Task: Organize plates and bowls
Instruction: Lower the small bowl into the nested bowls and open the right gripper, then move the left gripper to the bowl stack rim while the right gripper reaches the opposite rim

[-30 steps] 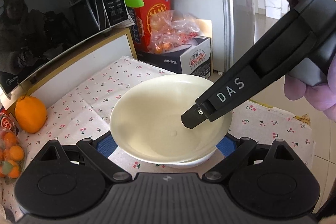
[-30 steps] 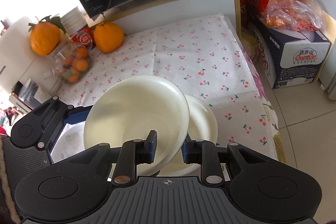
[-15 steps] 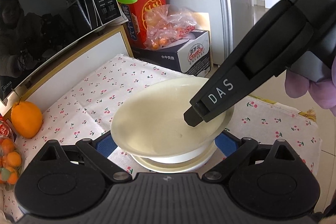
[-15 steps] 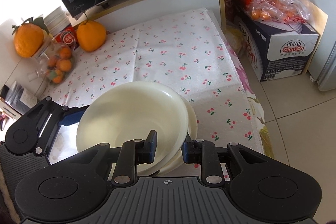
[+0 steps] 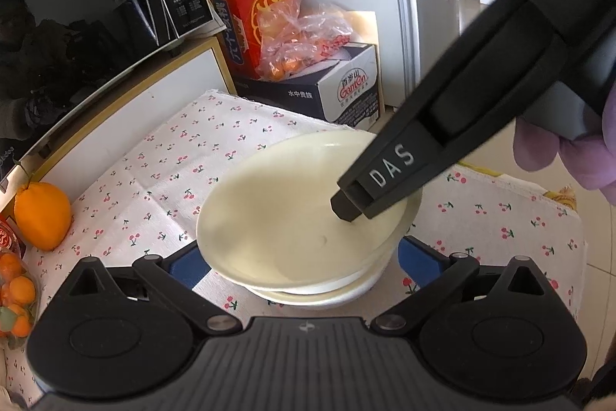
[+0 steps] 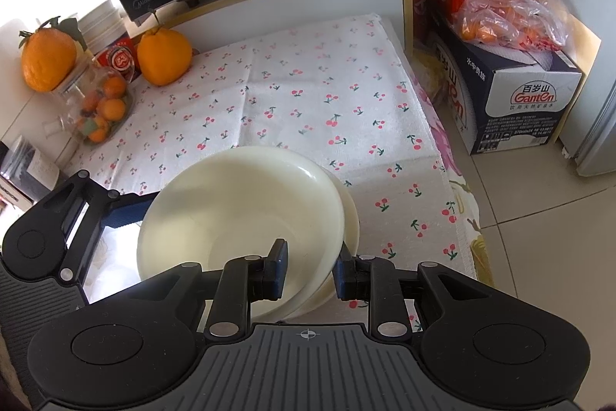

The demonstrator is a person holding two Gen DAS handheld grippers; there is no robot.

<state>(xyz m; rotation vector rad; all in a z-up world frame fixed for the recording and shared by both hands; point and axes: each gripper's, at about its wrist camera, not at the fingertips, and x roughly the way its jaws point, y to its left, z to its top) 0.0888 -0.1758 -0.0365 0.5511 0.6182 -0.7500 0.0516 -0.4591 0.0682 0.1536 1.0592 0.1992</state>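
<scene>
Two cream bowls sit stacked on the cherry-print cloth point(image 6: 308, 95). The upper bowl point(image 5: 285, 222) point(image 6: 235, 207) is tilted inside the lower bowl point(image 5: 346, 293) point(image 6: 351, 218). My right gripper point(image 6: 308, 266) is shut on the upper bowl's near rim, one pad inside and one outside. Its inner finger point(image 5: 369, 187) reaches down into the bowl in the left wrist view. My left gripper point(image 5: 302, 262) straddles the stack and its jaws are opening. Its blue pads point(image 5: 184, 270) stand clear of the bowls on both sides. One of its fingers point(image 6: 119, 214) shows to the left of the bowls.
A black microwave point(image 5: 88, 26) on a white cabinet stands behind the table. A large orange point(image 6: 164, 56) and a jar of small oranges point(image 6: 102, 106) are at the back left. Past the table's right edge are a Ganten box point(image 6: 516, 103), a bag of fruit and a red carton on the tiled floor.
The upper bowl has shifted further over the lower bowl, which now shows only as a thin crescent. The left gripper's pads have spread a little wider.
</scene>
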